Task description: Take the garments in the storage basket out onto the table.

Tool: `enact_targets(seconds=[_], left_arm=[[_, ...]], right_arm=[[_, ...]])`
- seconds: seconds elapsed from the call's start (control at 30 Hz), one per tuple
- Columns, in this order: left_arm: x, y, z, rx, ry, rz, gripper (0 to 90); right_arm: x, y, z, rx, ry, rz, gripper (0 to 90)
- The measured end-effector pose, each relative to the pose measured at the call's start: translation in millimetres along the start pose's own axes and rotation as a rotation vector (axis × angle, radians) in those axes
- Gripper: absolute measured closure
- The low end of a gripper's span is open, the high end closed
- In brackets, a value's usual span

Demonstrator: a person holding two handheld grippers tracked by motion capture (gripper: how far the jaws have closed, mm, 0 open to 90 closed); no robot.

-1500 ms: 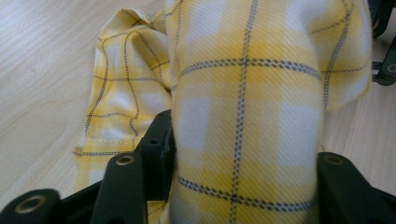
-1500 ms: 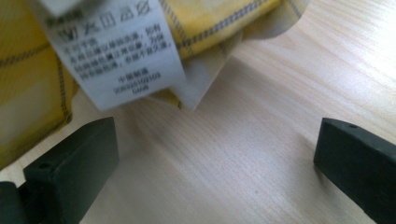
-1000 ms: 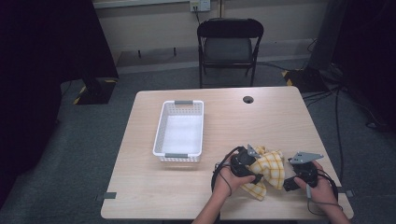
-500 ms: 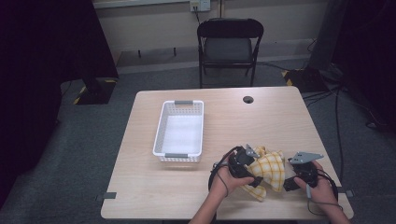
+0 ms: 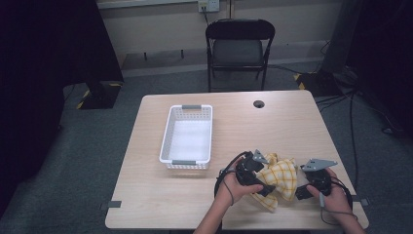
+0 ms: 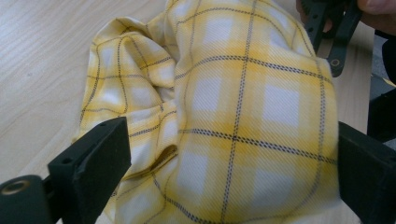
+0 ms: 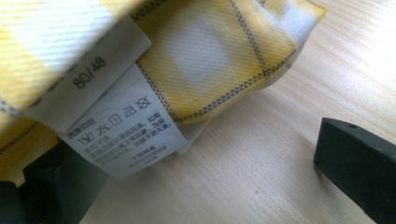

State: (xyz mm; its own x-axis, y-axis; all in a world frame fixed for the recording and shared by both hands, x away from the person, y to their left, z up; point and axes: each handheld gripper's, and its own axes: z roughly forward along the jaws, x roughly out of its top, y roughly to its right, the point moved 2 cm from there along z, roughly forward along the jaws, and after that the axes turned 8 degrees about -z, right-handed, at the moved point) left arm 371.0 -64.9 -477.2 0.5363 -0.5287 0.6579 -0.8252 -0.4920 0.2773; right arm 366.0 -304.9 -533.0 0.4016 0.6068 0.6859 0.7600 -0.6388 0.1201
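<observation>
Both tongs work a bunched yellow checked cloth at the near edge of the worktop, well apart from the white basket and on the person's side of it. The left tongs stand wide apart in the left gripper view, 1 jaw either side of the cloth, which bulges up between them. Neither jaw looks pressed into the fabric, so this reads as straddling a mound to gather it, not a closed grip.

The right tongs sit on the side of the cloth farther from the basket. In the right gripper view 1 jaw lies under the cloth's hem and its 2 white care labels, while the other stands off over bare wood with a clear gap. So these tongs are apart too, probably slid under the edge to lift or pin a corner.

The cloth rests on the worktop, crumpled and partly folded over itself, with both hands close on either side of it. Approaching from 2 opposite sides makes sense for soft fabric: it sags and slips from a single hold. The basket is empty and sits long side toward the cloth, a likely place for it. That move would need firmer closure on the fabric first.
</observation>
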Motion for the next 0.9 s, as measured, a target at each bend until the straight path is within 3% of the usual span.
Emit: enact_targets(seconds=[0.47, 0.9], left_arm=[[-3.0, -3.2, -15.7, -0.044, 0.061, -0.016, 3.1], [-15.6, -10.7, -28.3, -0.026, 0.089, -0.036, 2.7]], right_arm=[[0.0, 0.0, 0.0, 0.0, 0.0, 0.0, 0.0], [0.0, 0.0, 0.0, 0.0, 0.0, 0.0, 0.0]])
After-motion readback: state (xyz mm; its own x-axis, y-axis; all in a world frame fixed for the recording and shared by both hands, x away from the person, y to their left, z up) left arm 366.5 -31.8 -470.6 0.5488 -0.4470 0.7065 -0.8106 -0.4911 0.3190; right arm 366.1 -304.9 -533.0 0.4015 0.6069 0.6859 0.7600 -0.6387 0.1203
